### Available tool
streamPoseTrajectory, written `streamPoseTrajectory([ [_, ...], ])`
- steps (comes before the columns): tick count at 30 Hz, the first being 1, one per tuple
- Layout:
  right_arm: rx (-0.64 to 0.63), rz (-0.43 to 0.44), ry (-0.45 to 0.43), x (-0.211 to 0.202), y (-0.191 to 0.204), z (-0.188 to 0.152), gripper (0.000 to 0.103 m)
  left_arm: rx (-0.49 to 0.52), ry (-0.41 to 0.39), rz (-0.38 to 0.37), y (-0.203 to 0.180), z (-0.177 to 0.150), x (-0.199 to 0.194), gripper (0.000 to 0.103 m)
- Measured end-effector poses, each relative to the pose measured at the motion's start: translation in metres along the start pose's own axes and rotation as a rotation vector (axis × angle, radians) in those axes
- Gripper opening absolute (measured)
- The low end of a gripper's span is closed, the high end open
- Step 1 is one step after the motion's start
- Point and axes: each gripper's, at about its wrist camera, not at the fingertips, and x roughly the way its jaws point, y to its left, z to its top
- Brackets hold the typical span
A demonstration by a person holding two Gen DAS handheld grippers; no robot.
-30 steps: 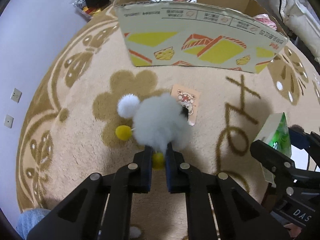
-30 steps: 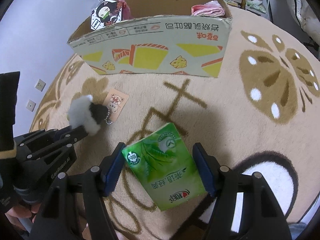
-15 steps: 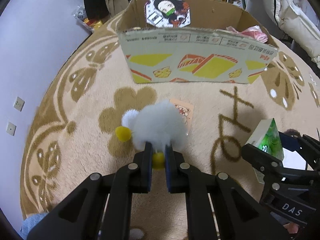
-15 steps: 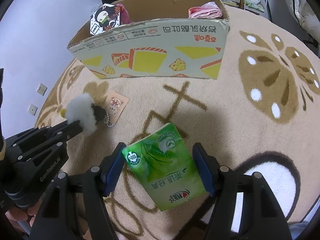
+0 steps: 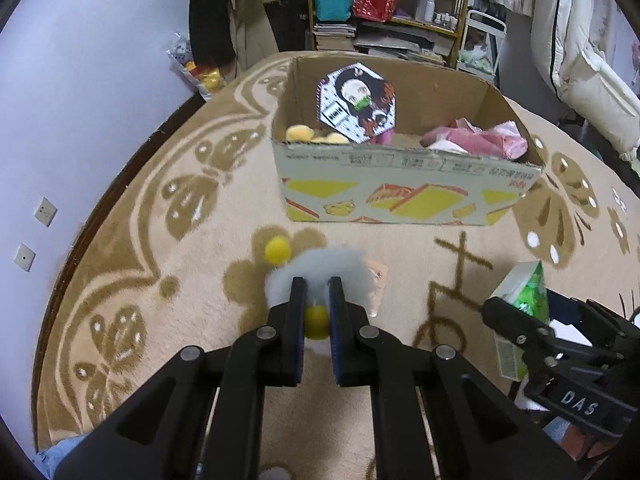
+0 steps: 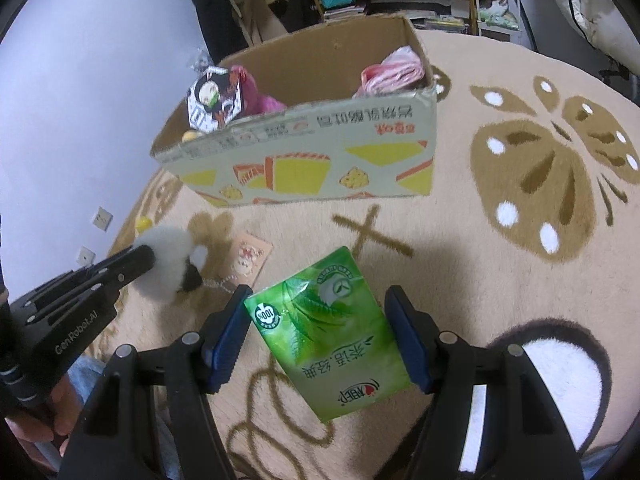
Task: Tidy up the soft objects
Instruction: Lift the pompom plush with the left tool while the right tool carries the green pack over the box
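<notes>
Left claw [image 5: 317, 304] clamped on fluffy white pompom toy [image 5: 320, 270], above open rug [image 5: 160, 240] before cardboard box [image 5: 400, 196] front edge. Right claw [image 6: 320, 340] wide around green tissue pack [image 6: 332, 332], box ahead.

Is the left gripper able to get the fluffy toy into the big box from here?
Probably yes. The left gripper is shut on the fluffy toy, the cardboard box stands open-topped just ahead, and only bare rug lies between them. The right gripper is off to the side.
</notes>
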Motion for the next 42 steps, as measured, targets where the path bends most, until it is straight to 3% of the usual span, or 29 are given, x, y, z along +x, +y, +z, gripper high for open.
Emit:
streamPoseTrajectory([
  [10,-0.005,0.051,-0.093,-0.024,0.007,0.010,0.071,-0.019,-0.059,0.019,0.007,0.010,-0.016,0.009],
  [26,-0.039,0.043,-0.151,-0.039,0.015,0.015,0.071,-0.035,-0.166,0.030,0.012,0.023,-0.050,0.009],
  [42,-0.111,0.030,-0.237,-0.075,0.039,0.047,0.071,0.054,-0.329,0.081,0.002,0.059,-0.103,0.009],
])
